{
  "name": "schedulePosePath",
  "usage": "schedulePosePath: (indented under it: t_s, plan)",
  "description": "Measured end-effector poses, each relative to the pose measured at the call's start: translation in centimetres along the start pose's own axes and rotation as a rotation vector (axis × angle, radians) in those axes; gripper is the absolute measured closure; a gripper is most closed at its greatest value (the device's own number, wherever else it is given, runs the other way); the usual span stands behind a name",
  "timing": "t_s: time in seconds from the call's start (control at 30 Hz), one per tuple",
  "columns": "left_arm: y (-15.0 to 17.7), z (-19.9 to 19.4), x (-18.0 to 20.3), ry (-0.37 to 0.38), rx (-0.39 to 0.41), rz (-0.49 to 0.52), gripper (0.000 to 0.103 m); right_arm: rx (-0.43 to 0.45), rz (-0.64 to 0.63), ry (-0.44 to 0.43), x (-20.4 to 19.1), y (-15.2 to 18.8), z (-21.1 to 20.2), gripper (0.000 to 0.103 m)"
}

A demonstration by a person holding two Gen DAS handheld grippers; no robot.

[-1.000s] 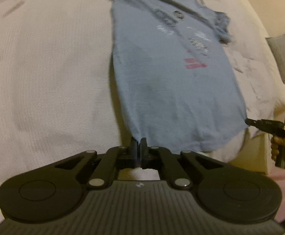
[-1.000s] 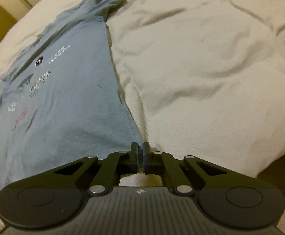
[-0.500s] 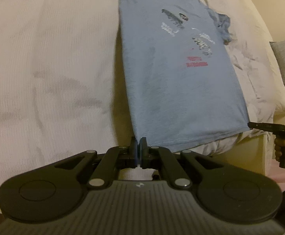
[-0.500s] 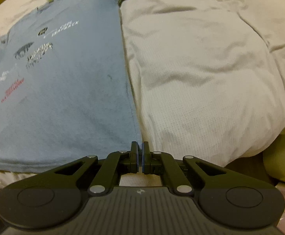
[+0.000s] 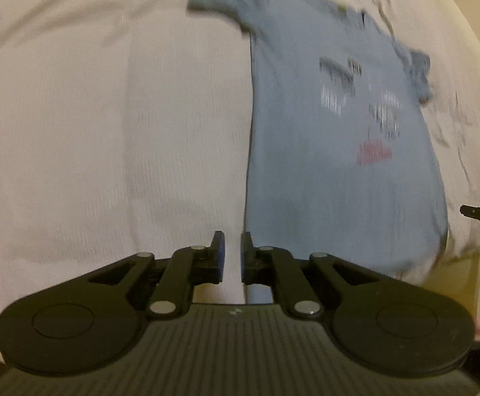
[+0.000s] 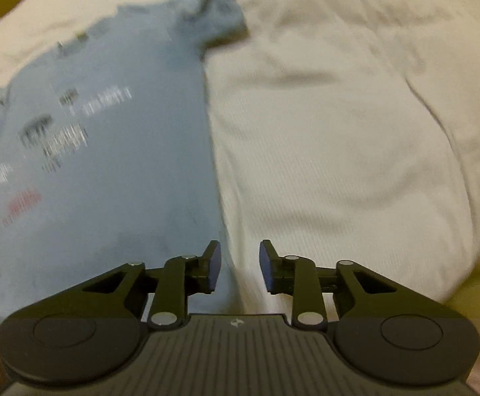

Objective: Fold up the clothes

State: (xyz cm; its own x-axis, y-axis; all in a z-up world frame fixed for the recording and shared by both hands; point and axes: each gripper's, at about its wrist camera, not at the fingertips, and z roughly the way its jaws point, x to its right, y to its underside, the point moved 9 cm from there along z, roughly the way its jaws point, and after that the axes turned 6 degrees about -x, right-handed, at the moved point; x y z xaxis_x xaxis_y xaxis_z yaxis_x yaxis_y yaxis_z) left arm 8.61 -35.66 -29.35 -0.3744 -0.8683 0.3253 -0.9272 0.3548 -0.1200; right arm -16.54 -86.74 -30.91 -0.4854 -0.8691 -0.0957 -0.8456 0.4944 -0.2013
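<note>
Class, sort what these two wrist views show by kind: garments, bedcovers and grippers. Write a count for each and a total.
Blue T-shirts: 1
White bedcovers: 1
Grippers: 2, the left gripper and the right gripper, both open
Total: 4

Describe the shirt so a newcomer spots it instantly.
A pale bedspread fills both wrist views. Spread flat on it, hem nearest the open grippers, lies the blue T-shirt. It is the only coloured item, with blurred white, dark and red chest print.

Soft matt cloth T-shirt on ribbed white bedspread; matt black plastic tongs.
</note>
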Motion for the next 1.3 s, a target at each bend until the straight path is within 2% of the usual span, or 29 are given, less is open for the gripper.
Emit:
schedulePosePath:
  t_s: [0.07, 0.2, 0.4, 0.6, 0.73, 0.77, 0.8, 0.83, 0.87, 0.93, 1.07, 1.13, 1.17, 1.2, 1.3]
  plan:
    - [-2.3, -0.9, 0.8, -0.015, 0.043, 0.001, 0.081, 0.039, -0.024, -0.027, -1.0, -3.2, -0.3, 0.063]
    - [-6.4, -1.2, 3.6, -0.005, 0.106, 0.018, 0.076, 0.107, -0.055, -0.060, -1.5, -10.2, 0.7, 0.058]
    - [-9.8, 1.4, 7.4, -0.001, 0.071, 0.070, 0.075, 0.184, -0.056, -0.088, 1.5, -20.6, 6.2, 0.058]
    - [-10.2, 4.3, 9.8, -0.011, -0.018, 0.091, 0.072, 0.223, -0.131, -0.130, 1.7, -27.6, 11.1, 0.058]
    - [-10.8, 5.5, 10.6, -0.025, -0.055, 0.095, 0.070, 0.183, -0.148, -0.174, 2.1, -30.0, 14.1, 0.058]
    - [-11.1, 5.7, 10.8, -0.027, -0.060, 0.097, 0.070, 0.166, -0.134, -0.208, 2.2, -30.1, 14.4, 0.056]
    - [-11.3, 5.9, 11.0, -0.027, -0.064, 0.100, 0.070, 0.145, -0.115, -0.249, 2.2, -30.2, 14.5, 0.060]
    - [-11.5, 6.0, 11.2, -0.026, -0.069, 0.103, 0.069, 0.125, -0.095, -0.289, 2.2, -30.3, 14.6, 0.070]
    - [-11.7, 6.2, 11.3, -0.025, -0.073, 0.107, 0.069, 0.119, -0.087, -0.299, 2.3, -30.3, 14.4, 0.103]
    - [-12.1, 6.6, 11.8, -0.023, -0.085, 0.122, 0.069, 0.140, -0.085, -0.251, 3.0, -30.2, 13.5, 0.102]
    - [-12.9, 7.2, 12.6, -0.016, -0.093, 0.156, 0.069, 0.200, -0.054, -0.075, 4.3, -28.9, 11.9, 0.103]
    - [-13.2, 7.2, 12.9, -0.013, -0.090, 0.159, 0.068, 0.211, -0.042, -0.044, 4.2, -28.4, 11.6, 0.102]
    - [-13.3, 7.3, 12.9, -0.013, -0.090, 0.161, 0.068, 0.211, -0.029, -0.043, 4.2, -28.3, 11.6, 0.098]
    - [-13.3, 7.3, 12.9, -0.014, -0.091, 0.164, 0.068, 0.224, -0.026, -0.040, 4.0, -28.3, 11.4, 0.089]
    - [-13.2, 7.3, 12.8, -0.016, -0.092, 0.159, 0.067, 0.297, -0.042, -0.028, 3.6, -29.9, 10.5, 0.071]
